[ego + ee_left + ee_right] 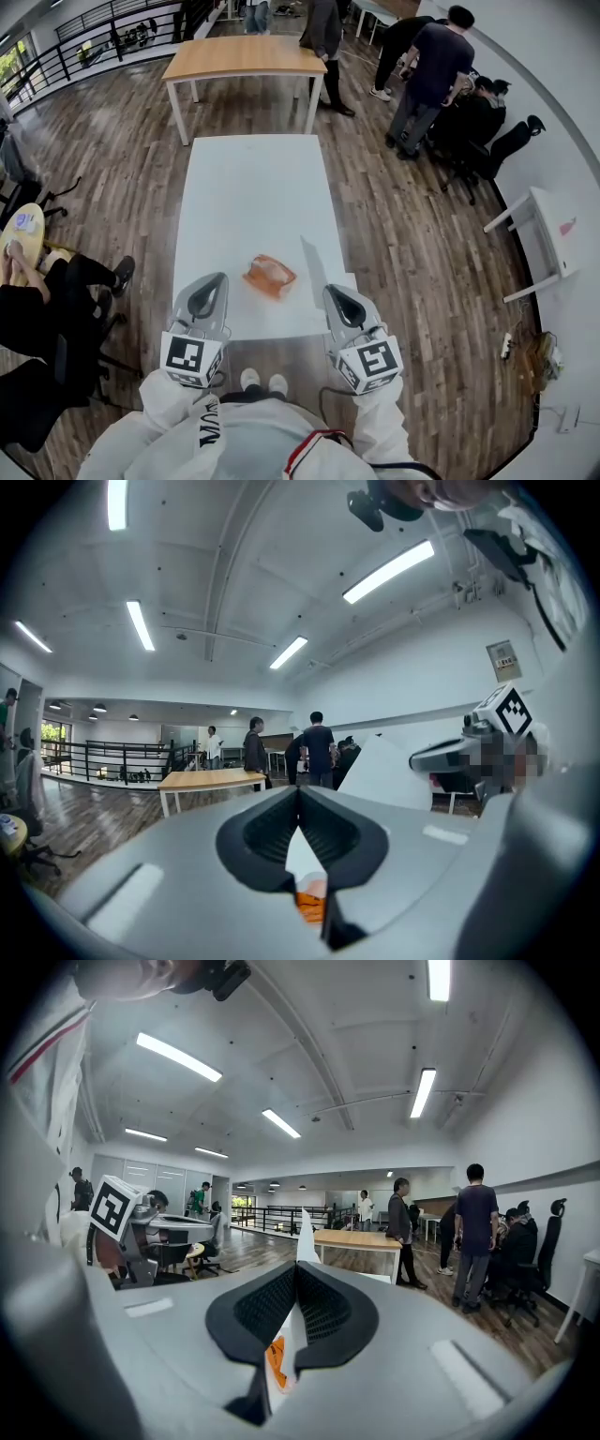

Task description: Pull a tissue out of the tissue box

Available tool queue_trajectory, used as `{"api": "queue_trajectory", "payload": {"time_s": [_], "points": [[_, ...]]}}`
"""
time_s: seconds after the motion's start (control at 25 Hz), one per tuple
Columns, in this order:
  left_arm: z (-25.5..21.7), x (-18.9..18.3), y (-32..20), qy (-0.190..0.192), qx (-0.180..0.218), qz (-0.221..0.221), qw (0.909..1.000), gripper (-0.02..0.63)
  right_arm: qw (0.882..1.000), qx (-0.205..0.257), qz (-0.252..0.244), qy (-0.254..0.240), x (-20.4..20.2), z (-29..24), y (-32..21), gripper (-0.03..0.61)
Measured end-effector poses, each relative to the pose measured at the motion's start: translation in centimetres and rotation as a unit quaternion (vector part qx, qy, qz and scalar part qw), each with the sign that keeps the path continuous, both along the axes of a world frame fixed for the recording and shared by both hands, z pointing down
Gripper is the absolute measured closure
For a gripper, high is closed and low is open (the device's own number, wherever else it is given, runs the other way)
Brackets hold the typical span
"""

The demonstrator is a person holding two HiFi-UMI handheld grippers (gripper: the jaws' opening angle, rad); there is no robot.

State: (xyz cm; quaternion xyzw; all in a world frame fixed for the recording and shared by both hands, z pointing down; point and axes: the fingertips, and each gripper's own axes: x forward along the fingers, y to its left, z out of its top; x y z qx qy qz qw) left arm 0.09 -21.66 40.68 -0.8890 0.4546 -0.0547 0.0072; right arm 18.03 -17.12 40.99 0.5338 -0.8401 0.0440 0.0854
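An orange tissue box (270, 277) lies on the white table (248, 187) near its front edge, between my two grippers. My right gripper (331, 290) is shut on a white tissue (315, 262), which stands up from its tips, right of the box and clear of it. In the right gripper view the tissue (304, 1237) rises from between the closed jaws of the right gripper (298, 1271), with the box (276, 1361) below. My left gripper (217, 279) hangs left of the box, shut and holding nothing. The left gripper view shows the left gripper (300, 795), the box (312, 904) and the tissue (384, 775).
A wooden table (242, 58) stands beyond the white one. Several people (427, 75) stand and sit at the back right. A seated person (37, 291) and a chair are close on the left. A small white table (548, 234) stands at the right wall.
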Motion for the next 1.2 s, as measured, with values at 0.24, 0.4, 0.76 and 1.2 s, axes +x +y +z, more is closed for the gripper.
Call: {"api": "queue_trajectory", "payload": {"time_s": [0.24,0.4,0.76,1.2], "points": [[0.2,-0.6,-0.1,0.004,-0.008,-0.005,0.9999,0.614,1.000,0.001,0.002,-0.011,0.1,-0.2,0.1,0.574],[0.5,-0.5,-0.2,0.006,-0.014,-0.003,0.9999,0.614,1.000,-0.002,0.002,-0.015,0.0,0.0,-0.1,0.574],[0.7,0.1,0.3,-0.005,-0.017,-0.007,0.9998,0.614,1.000,-0.006,-0.001,-0.016,0.6,0.2,0.4,0.574],[0.7,-0.3,3.0,-0.016,-0.006,-0.048,0.9987,0.614,0.999,0.009,-0.029,-0.025,1.1,-0.5,1.7,0.575]]}}
